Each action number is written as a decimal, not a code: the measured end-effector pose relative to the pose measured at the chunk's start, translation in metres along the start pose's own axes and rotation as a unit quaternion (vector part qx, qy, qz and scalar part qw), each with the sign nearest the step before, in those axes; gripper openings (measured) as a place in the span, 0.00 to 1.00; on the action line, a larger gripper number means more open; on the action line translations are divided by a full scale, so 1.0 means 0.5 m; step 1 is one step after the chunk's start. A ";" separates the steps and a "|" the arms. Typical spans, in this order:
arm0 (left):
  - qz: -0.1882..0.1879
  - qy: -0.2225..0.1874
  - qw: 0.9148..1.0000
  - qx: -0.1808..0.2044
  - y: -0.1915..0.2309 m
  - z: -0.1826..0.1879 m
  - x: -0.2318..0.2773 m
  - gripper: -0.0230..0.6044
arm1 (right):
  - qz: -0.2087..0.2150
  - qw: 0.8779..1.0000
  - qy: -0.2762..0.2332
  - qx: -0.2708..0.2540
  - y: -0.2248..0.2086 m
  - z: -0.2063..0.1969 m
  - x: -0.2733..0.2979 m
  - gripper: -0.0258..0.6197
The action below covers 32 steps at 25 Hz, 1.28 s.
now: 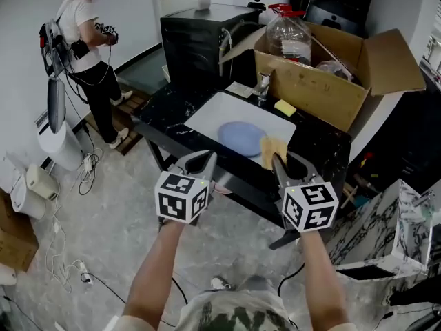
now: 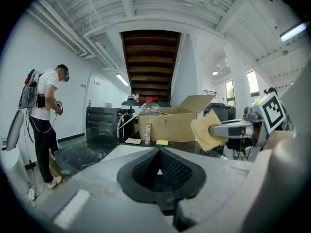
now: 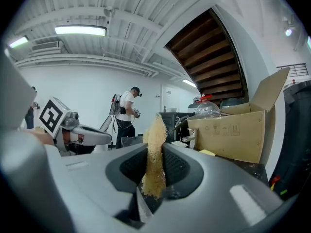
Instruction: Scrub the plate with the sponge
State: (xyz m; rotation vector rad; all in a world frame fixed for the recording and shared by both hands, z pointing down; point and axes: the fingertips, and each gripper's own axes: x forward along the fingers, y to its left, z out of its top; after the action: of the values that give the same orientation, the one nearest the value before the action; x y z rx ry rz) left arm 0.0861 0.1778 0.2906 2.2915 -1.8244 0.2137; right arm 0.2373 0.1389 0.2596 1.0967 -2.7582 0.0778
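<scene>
Sponge [image 3: 154, 149] (yellow, coarse), plate [image 1: 241, 138] round, blue

Plate [image 1: 240, 137] pale blue on white mat [image 1: 219, 110]; sponge [image 1: 273, 150] right of plate tan-yellow; table [image 1: 169, 123] around plate black, white-veined; box [image 1: 317, 92] behind plate brown.

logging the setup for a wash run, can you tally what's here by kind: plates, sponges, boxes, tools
plate: 1
sponge: 1, pinched in the right tool
yellow block by the box: 1, maybe a second sponge
cardboard box: 1
tools: 2, counting the left tool, shut on nothing
total: 6
</scene>
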 end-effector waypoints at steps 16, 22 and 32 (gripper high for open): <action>-0.031 0.025 0.999 0.009 0.106 -0.008 0.169 0.03 | -0.029 0.999 0.015 0.002 -0.075 -0.012 0.156 0.14; -0.044 0.039 0.998 0.010 0.170 -0.005 0.306 0.03 | -0.044 0.999 0.024 0.015 -0.148 -0.019 0.271 0.14; -0.072 0.053 0.996 0.019 0.256 0.053 0.527 0.03 | -0.074 0.996 0.031 0.041 -0.297 -0.004 0.440 0.14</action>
State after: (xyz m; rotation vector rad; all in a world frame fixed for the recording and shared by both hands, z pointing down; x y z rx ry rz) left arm 0.0207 -0.1053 0.3368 2.3752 -1.6104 0.3424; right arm 0.1825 -0.1179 0.2985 1.2943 -2.6303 0.2051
